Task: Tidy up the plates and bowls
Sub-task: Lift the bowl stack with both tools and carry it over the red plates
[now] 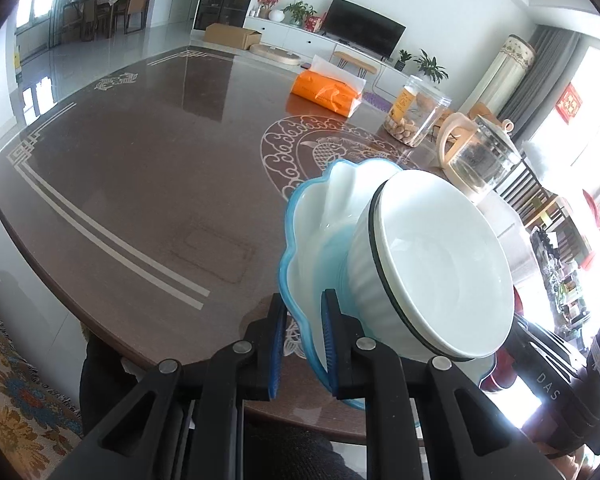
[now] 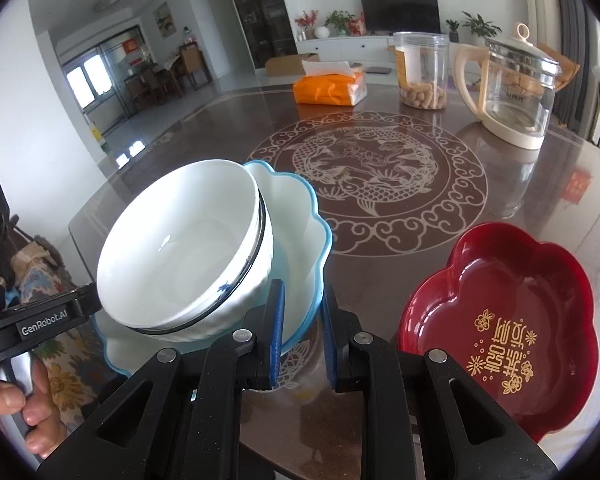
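Both tongs are clamped on the rim of the blue-edged plate [image 1: 312,236], one at each side: the left tongs [image 1: 303,344] pinch its near edge, and the right tongs [image 2: 302,336] pinch the opposite edge, their blue pads pressed on the scalloped lip. A white bowl [image 2: 180,252] with a dark band under its rim sits inside the plate, leaning toward the left tongs' side. Plate and bowl appear to be held just above the brown surface [image 2: 380,280], near its front edge, so the step in hand looks like carrying the stacked pair as one load. A red flower-shaped dish [image 2: 500,320] lies on the surface just to the right of the right tongs and seems a likely place to stack onto, though that is only a guess. The next move calls for keeping both sides level and moving together, since the tilted bowl could slide or tip out.
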A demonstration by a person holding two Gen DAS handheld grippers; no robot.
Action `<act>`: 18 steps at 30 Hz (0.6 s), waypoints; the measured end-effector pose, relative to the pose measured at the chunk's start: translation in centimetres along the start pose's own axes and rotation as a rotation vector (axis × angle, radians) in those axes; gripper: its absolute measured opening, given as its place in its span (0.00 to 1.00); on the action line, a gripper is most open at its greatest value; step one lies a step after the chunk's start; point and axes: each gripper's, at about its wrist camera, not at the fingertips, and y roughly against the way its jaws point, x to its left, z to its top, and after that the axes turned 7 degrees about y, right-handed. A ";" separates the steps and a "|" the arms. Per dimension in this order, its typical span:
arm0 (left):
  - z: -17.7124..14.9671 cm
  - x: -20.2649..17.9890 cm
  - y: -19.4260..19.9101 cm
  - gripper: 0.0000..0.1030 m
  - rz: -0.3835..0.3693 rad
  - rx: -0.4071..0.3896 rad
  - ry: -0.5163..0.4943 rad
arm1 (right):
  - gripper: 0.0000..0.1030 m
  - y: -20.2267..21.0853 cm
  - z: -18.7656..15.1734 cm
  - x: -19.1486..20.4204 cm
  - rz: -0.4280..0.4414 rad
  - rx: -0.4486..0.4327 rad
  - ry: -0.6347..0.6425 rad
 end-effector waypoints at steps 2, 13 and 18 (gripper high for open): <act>0.1 -1.8 0.4 0.16 -0.031 -0.003 -0.018 | 0.19 1.8 0.3 -0.8 -0.015 -0.024 -0.009; -1.5 -13.2 -2.9 0.16 -0.165 0.078 -0.152 | 0.19 9.5 -0.5 -8.9 -0.222 -0.087 -0.070; -2.3 -16.3 -4.9 0.17 -0.174 0.103 -0.201 | 0.19 10.0 -2.2 -12.5 -0.272 -0.066 -0.137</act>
